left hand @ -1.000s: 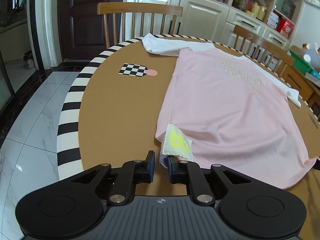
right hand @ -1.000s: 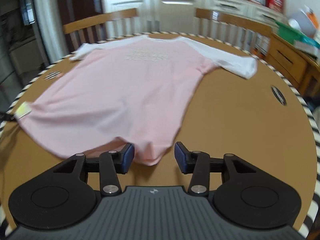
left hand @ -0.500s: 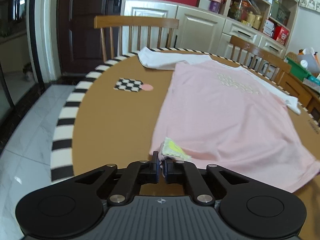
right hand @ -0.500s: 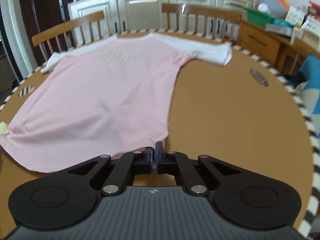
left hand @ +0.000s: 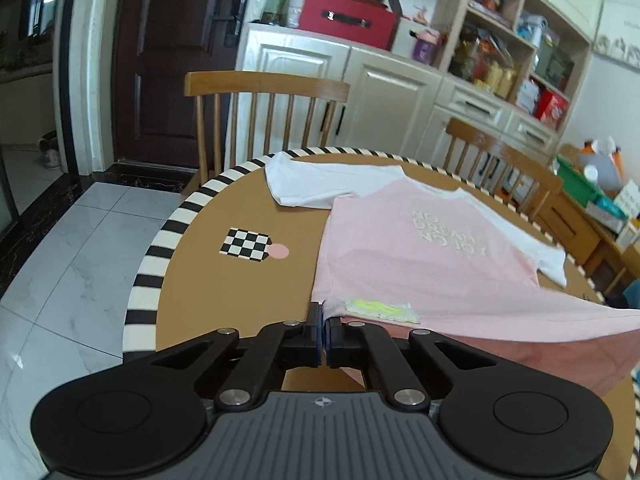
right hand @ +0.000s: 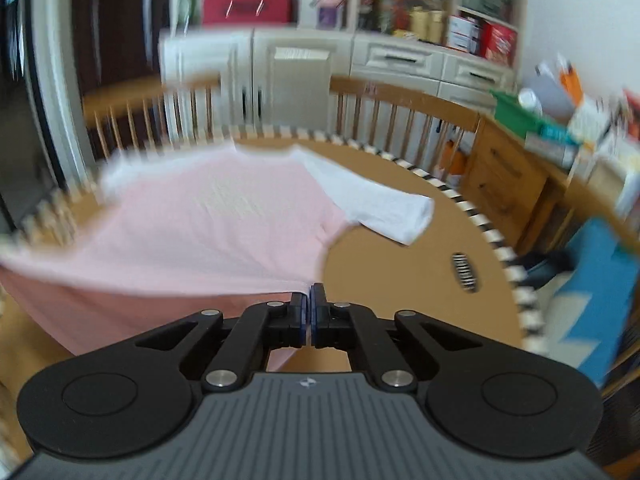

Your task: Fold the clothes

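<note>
Pink T-shirt (left hand: 424,264) lies spread on the round counter (left hand: 224,280), its near hem lifted, one corner clamped in the left gripper's (left hand: 323,317) fingers, the other in the right gripper's (right hand: 309,295).

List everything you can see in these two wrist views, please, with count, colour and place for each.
T-shirt: one, pink body with white sleeves, spread on the table, near hem lifted.
Care label: one, white with yellow-green print, at the hem corner by the left gripper.
Table: one, round, brown top with black-and-white striped rim.
Checkered marker: one, black and white with a pink dot, on the table left of the shirt.
Chairs: at least two, wooden, behind the table.
Cabinets: cream, along the back wall.
Red box: one, on the cabinet.
Door: one, dark brown, back left.
Left gripper: black, shut on one hem corner.
Right gripper: black, shut on the other hem corner.
</note>
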The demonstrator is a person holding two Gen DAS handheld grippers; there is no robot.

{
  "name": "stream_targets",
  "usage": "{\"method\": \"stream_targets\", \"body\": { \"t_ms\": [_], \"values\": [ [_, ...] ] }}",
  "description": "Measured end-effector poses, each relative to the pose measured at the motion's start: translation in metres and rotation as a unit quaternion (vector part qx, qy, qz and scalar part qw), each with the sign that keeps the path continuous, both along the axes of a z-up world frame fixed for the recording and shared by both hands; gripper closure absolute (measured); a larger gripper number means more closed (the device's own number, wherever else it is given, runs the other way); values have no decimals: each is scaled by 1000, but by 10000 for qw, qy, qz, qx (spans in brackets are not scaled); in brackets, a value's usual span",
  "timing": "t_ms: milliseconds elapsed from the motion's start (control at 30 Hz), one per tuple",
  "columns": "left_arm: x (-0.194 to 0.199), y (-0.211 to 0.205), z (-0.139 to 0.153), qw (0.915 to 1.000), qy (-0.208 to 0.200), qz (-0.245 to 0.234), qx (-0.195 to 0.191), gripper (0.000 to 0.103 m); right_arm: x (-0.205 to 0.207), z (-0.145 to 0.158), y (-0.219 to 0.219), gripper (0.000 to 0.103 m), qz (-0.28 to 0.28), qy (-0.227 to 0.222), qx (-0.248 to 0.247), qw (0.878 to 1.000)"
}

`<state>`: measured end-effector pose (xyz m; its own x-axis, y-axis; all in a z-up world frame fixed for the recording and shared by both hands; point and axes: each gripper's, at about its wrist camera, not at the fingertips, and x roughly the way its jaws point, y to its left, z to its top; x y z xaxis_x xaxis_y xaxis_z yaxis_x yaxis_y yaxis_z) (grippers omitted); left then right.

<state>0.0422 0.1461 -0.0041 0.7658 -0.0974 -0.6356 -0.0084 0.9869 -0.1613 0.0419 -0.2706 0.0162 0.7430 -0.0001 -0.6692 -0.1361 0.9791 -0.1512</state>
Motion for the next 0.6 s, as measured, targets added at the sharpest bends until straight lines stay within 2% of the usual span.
{"method": "stream_targets", "body": {
  "t_ms": [67,133,300,400,500,600],
  "values": [
    [1,-2,-6,9998,100,-61,144,101,1,-19,3,101,37,186,-170,9997],
    [-2,-2,-18,9995,267,-76,122,101,-2,-40,3,100,-28,422,-16,9991],
    [-16,2,-49,9982,591,35,29,101,-20,-79,-6,94,-317,708,820,9936],
    [-19,5,-59,9979,641,95,-9,100,-27,-90,-11,90,-411,722,1080,9907],
    [-17,8,-65,9977,662,157,22,99,-34,-95,-17,77,-475,528,1197,9903],
    [-16,10,-68,9975,673,207,37,97,-36,-103,-23,75,-540,546,1172,9901]
  ]
}}
